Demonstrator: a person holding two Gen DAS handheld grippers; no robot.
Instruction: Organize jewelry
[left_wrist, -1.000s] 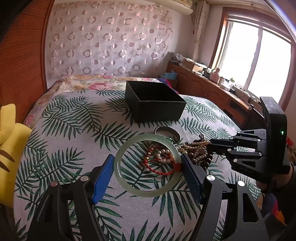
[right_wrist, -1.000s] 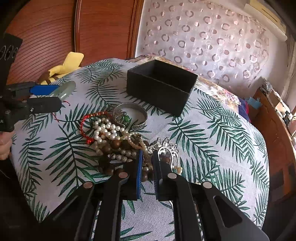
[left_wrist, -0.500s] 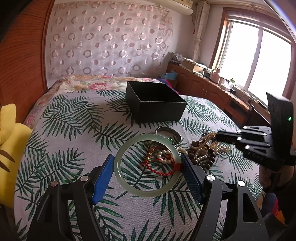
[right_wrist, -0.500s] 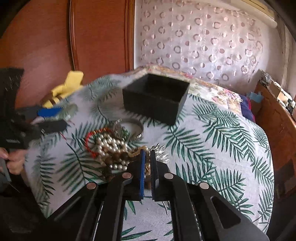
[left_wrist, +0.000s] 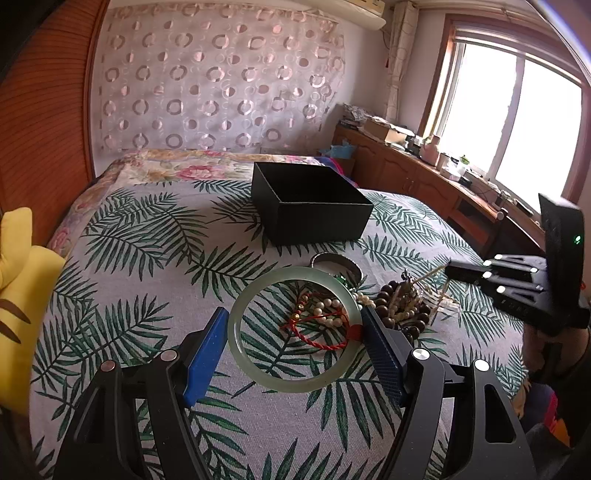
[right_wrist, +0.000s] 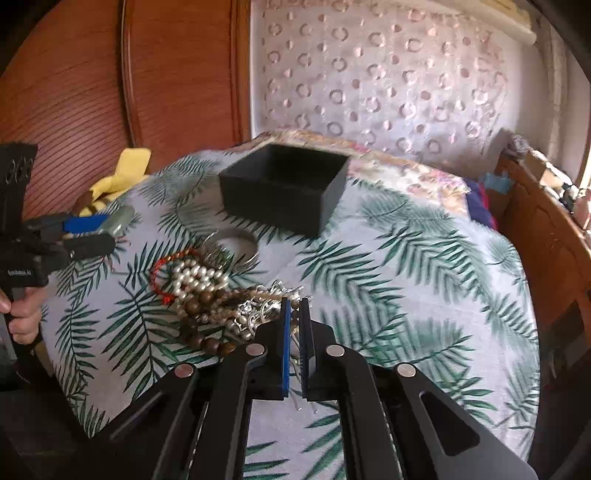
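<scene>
The left tool (left_wrist: 293, 347) holds a pale green bangle (left_wrist: 295, 328) across its width, one blue pad on each side of the ring, so the jaws stand wide only because the ring itself is wide; gripped by its outer edge and held over the bed (left_wrist: 147, 258), it looks ready to be carried to the black box (left_wrist: 312, 212), which stands open and, as far as the views show, empty, beyond the jewelry. Seen through the ring, a red cord bracelet (left_wrist: 317, 332) and pearls (left_wrist: 327, 312) lie on the leaf-print cover. The right tool (right_wrist: 294, 332) has its jaws almost together, pinched on thin silvery strands (right_wrist: 258, 314) at the near edge of the heap (right_wrist: 207, 288), which mixes pearls, brown wooden beads and chains; exactly which piece it has I cannot tell, since the strands are tangled. That tangle is probably why the grip sits at the pile's fringe: a loose end there can be drawn out without dragging the rest. A silver bangle (right_wrist: 236, 243) lies between heap and box. A hand (right_wrist: 22, 314) grips the left tool's handle at the frame's left edge. The likely risk is neighbouring beads trailing along with the pinched chain.
</scene>
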